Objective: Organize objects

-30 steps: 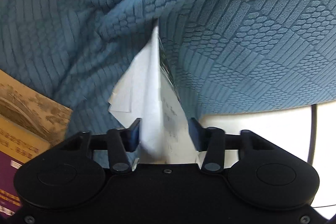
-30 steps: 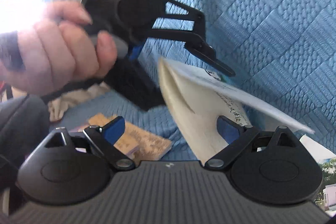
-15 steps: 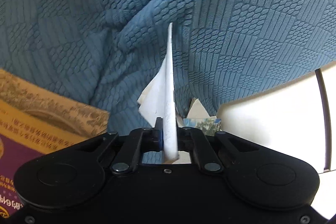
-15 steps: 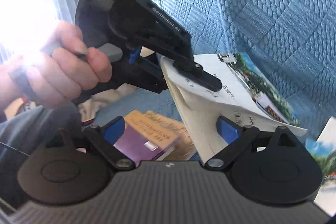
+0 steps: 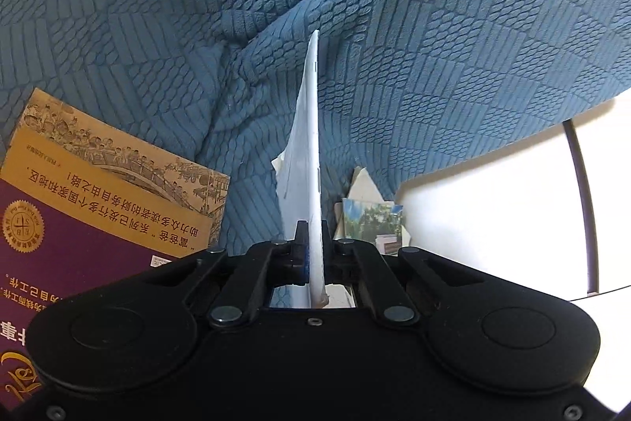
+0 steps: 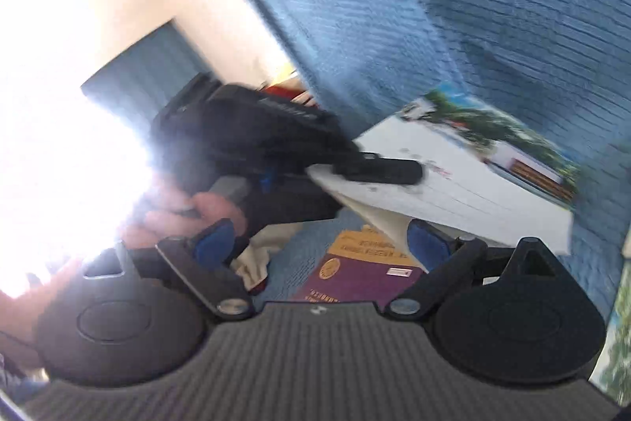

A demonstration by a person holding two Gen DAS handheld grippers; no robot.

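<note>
Left gripper (image 5: pixel 313 243) clamped on white booklet (image 5: pixel 309 152), long axis running straight ahead from the fingers; right gripper (image 6: pixel 321 243) spread wide, empty, just under the booklet.

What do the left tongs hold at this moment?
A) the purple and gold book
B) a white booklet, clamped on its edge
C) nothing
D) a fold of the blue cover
B: the left tongs are shut on the white booklet, which stands edge-on between them, while the purple and gold book lies apart on the blue cover.
</note>
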